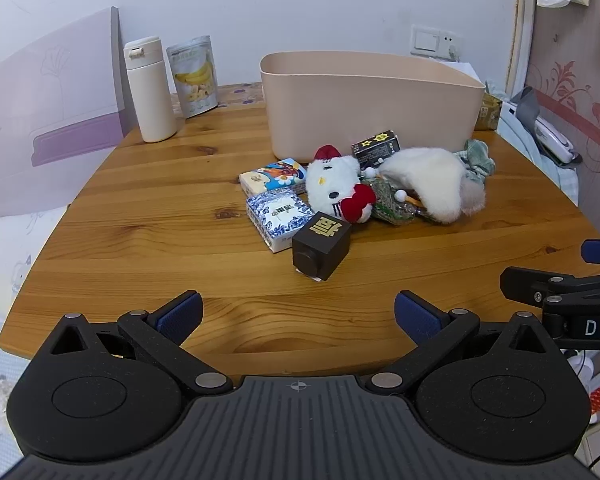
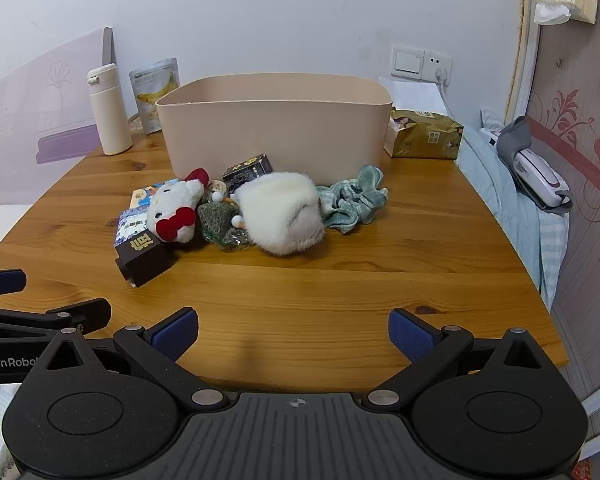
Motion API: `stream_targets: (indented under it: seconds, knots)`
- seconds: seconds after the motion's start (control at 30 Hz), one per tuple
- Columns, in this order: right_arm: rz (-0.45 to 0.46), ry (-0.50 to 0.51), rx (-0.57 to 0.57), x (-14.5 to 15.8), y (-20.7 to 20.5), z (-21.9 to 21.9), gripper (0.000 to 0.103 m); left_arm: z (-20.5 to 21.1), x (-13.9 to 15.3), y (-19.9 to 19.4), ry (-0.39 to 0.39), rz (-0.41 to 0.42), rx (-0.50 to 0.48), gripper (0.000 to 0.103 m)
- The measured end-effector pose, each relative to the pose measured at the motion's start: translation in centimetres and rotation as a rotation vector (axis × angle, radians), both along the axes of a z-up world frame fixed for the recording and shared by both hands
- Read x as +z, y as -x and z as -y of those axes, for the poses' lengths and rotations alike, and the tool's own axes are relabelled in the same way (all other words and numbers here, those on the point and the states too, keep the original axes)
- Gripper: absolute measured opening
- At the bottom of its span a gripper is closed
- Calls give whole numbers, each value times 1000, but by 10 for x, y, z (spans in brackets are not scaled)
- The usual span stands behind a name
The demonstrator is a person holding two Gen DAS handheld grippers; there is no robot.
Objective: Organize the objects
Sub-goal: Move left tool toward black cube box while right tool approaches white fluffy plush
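Two grippers, left gripper (image 1: 298,316) and right gripper (image 2: 293,334), hang side by side over the near edge of the wooden table (image 1: 140,240), both tilted down toward the clutter, jaws spread wide, nothing between them. Judgement: neither has yet committed to an item; sorting has not begun.

One beige bin (image 2: 274,132) stands at the back, against the heap, no contents visible; evidently the receptacle.

Loose items are bunched touching in front of it: one white cat plush (image 1: 336,184) with red bow, one white fluffy item (image 1: 428,182), two tissue packs (image 1: 278,220), one dark cube (image 1: 320,246) nearest the grippers, one black box (image 1: 376,146) with stars, one green checked scrunchie (image 2: 352,200), one green packet (image 2: 216,222) under the plush.

Set apart at the far left: one white flask (image 1: 150,90), one banana-chip pouch (image 1: 194,76). One gold tissue box (image 2: 424,134) sits right of the bin
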State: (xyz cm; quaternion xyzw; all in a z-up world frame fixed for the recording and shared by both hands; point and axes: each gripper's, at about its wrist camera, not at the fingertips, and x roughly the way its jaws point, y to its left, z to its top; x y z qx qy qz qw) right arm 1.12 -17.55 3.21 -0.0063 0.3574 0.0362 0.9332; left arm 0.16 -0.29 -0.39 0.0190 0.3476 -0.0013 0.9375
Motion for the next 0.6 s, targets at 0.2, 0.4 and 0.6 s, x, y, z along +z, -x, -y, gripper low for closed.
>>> stream_targets:
  seconds: [0.2, 0.4, 0.6]
  knots:
    - [0, -1, -2, -1, 0, 1, 103, 0, -1, -1, 0, 0, 4, 103]
    - [0, 1, -5, -3, -2, 1, 103, -1, -2, -2, 3, -4, 2, 103]
    - [-7, 0, 1, -4, -3, 1, 103, -2, -3, -3, 4, -5, 3, 103]
